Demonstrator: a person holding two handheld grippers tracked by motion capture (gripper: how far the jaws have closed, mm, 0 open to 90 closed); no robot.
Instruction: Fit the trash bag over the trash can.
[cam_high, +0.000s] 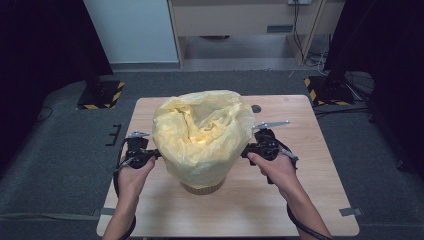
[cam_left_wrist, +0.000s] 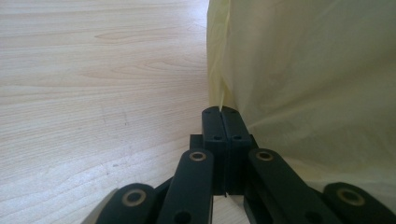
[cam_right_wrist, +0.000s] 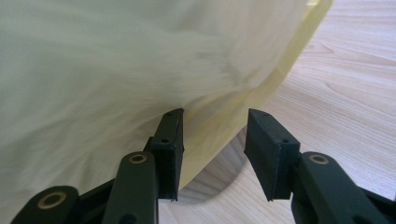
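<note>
A thin yellow plastic bag (cam_high: 202, 135) is draped over a round brown container (cam_high: 202, 188) at the middle of the wooden table (cam_high: 280, 200), its mouth puffed open on top. My left gripper (cam_high: 152, 154) is at the bag's left side. In the left gripper view its jaws (cam_left_wrist: 219, 112) are shut with a fold of the bag's film (cam_left_wrist: 303, 70) pinched at their tips. At the bag's right side, my right gripper (cam_high: 245, 151) is open (cam_right_wrist: 215, 123). The bag's lower edge (cam_right_wrist: 116, 56) hangs between its pads, and they do not press on it.
A small dark round spot (cam_high: 256, 108) marks the table behind the bag. Two black stands with yellow-and-black striped feet (cam_high: 100, 95) (cam_high: 325, 90) are on the grey floor beyond the table's far corners. A wooden cabinet (cam_high: 240, 20) lines the back wall.
</note>
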